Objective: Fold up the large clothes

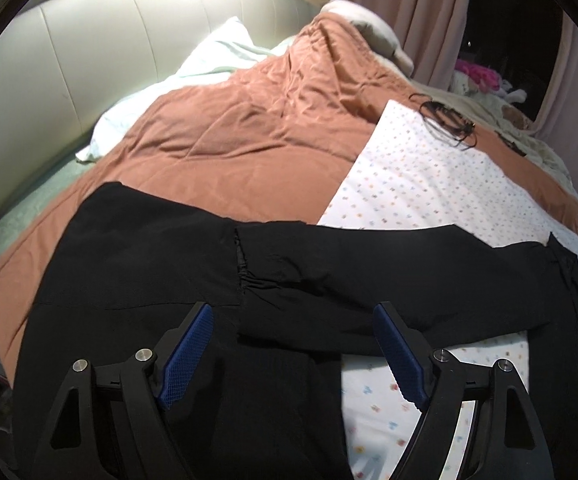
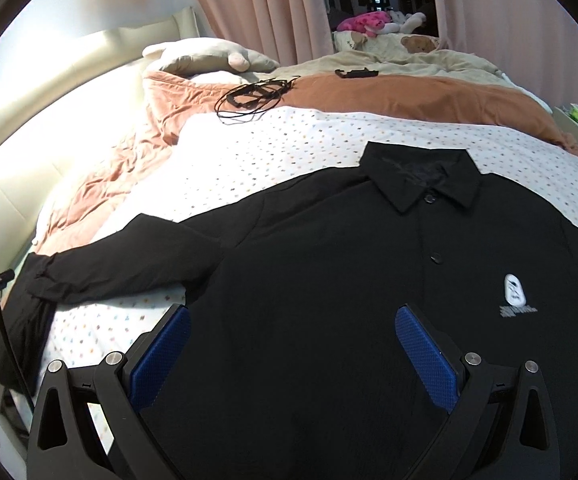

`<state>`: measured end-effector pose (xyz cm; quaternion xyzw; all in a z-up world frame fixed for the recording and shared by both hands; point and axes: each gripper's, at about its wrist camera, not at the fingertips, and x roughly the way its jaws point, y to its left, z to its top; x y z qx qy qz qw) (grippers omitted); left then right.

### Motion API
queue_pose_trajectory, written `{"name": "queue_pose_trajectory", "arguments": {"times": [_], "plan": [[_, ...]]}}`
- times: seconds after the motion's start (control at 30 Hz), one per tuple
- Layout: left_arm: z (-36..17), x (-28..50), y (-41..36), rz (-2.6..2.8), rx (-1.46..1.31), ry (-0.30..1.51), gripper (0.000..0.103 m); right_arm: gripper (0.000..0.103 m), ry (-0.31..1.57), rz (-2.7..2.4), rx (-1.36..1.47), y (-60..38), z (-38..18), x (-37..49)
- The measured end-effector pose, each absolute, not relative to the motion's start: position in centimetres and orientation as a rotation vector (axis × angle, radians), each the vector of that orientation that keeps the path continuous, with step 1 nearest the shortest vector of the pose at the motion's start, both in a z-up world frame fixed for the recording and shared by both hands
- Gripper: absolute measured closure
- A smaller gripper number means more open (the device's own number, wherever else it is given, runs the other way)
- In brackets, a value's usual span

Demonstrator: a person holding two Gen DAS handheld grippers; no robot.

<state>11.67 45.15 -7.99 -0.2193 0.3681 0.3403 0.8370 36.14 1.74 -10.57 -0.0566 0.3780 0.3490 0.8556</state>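
Left gripper (image 1: 291, 316): fingers wide, nothing between, over sleeve (image 1: 369, 280). Right gripper (image 2: 293, 320): fingers wide, empty, over front of black shirt (image 2: 329, 280). Shirt flat on dotted sheet (image 2: 289, 140), collar (image 2: 421, 180) toward curtains (image 2: 257, 8). Bare sheet beyond collar edge; cable tangle (image 2: 253, 96) at sheet's far edge, by orange quilt (image 1: 249, 128).

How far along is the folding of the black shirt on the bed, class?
Done: the black shirt lies spread flat, front up, collar away from the camera, on the dotted sheet. In hand: nothing yet; the left claw over the sleeve and the right claw over the body are both open, gripping nothing. Left: every fold; the sleeve is still stretched out sideways.
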Motion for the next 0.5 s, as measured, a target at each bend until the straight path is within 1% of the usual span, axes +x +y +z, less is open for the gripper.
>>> {"name": "queue_pose_trajectory", "arguments": {"times": [0.03,0.1,0.13,0.17,0.2,0.23,0.27,0.3,0.37,0.4,0.43,0.5], "plan": [[-8.8,12.0,46.0,0.727,-0.476,0.801,0.02,0.023,0.804,0.738,-0.125,2.4,-10.9,36.5],[-10.0,12.4,47.0,0.732,-0.5,0.834,0.022,0.028,0.826,0.748,-0.134,3.7,-11.5,37.3],[-10.9,12.6,47.7,0.728,-0.529,0.853,0.028,0.029,0.838,0.757,-0.135,4.5,-11.9,37.7],[-11.5,12.8,48.3,0.727,-0.55,0.869,0.038,0.029,0.843,0.763,-0.135,5.1,-12.1,37.9],[-12.2,13.0,48.7,0.723,-0.575,0.886,0.045,0.031,0.85,0.77,-0.137,5.8,-12.4,38.2],[-12.8,13.0,49.2,0.711,-0.607,0.896,0.058,0.033,0.857,0.776,-0.141,6.4,-12.6,38.4],[-13.0,13.0,49.4,0.709,-0.625,0.891,0.063,0.039,0.866,0.782,-0.145,7.1,-13.0,38.7],[-12.9,12.9,49.4,0.716,-0.622,0.884,0.066,0.043,0.876,0.785,-0.149,7.9,-13.3,39.1],[-12.1,12.7,49.2,0.719,-0.608,0.862,0.079,0.046,0.89,0.786,-0.143,9.1,-13.9,39.7],[-11.6,12.7,49.2,0.712,-0.605,0.848,0.082,0.05,0.897,0.786,-0.139,9.7,-14.3,40.0],[-10.9,12.4,49.1,0.703,-0.607,0.829,0.09,0.055,0.915,0.789,-0.138,10.4,-14.8,40.3],[-9.9,12.4,49.0,0.684,-0.613,0.799,0.092,0.061,0.94,0.8,-0.133,11.4,-15.5,40.6]]}}
